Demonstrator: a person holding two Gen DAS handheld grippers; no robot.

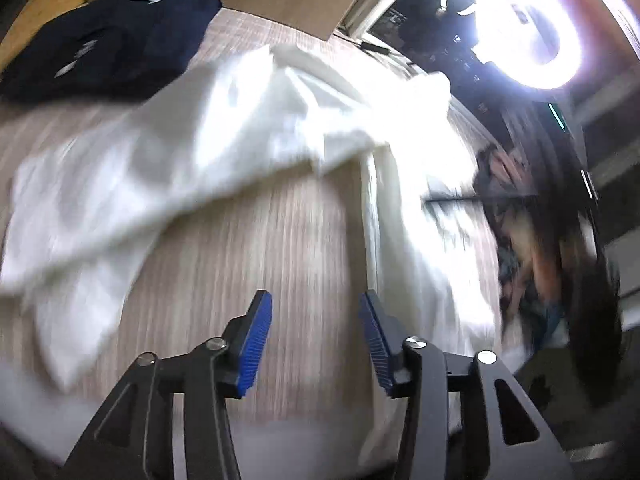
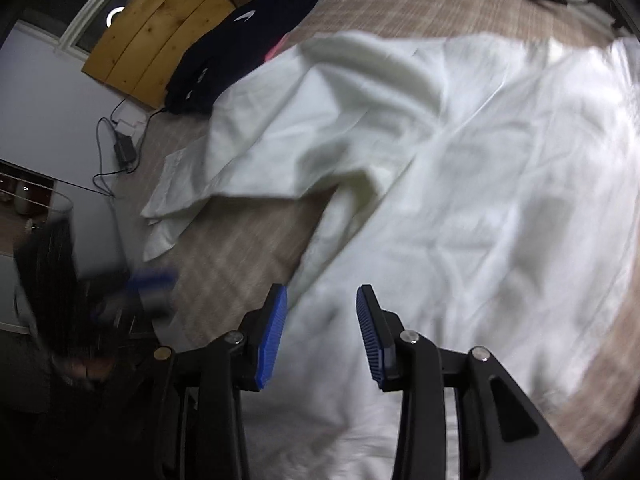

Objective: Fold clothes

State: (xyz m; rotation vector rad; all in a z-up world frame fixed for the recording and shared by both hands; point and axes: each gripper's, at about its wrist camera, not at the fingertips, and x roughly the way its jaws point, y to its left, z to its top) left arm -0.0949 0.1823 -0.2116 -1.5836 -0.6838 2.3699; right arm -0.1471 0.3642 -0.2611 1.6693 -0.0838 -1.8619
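Evidently between folds: left gripper [image 1: 316, 312] and right gripper [image 2: 322, 306] both spread, nothing pinched. White garment [image 2: 460, 168] lay rumpled across striped bedding [image 1: 256, 232], sleeve [image 2: 176, 196] trailing toward 9 o'clock, navy garment [image 2: 240, 40] at 11. Next likely called for regrasping 2 edges and carrying them over.
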